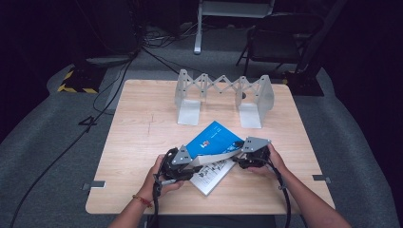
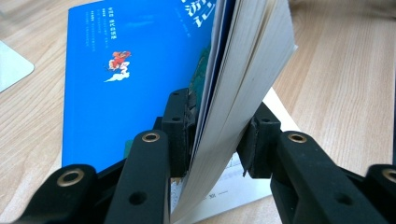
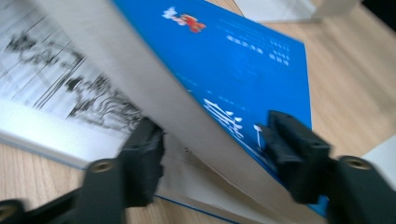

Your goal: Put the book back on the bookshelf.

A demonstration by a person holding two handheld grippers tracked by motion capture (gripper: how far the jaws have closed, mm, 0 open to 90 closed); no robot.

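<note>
Left gripper view: blue book (image 2: 126,79) cover writing too small to read.

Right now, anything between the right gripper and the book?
Nothing visible. The right gripper already straddles the lifted stack of pages of the book, its jaws either side. The left gripper clamps the same stack farther along.

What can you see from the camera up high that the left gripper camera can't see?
High view alone: the grey folding rack at the table's far side, both hands, and the right gripper at the book's other end. Left gripper view alone: the left gripper's black pads pinching a thick wad of pages, seen edge-on. Both: the blue book and the wooden table.
</note>
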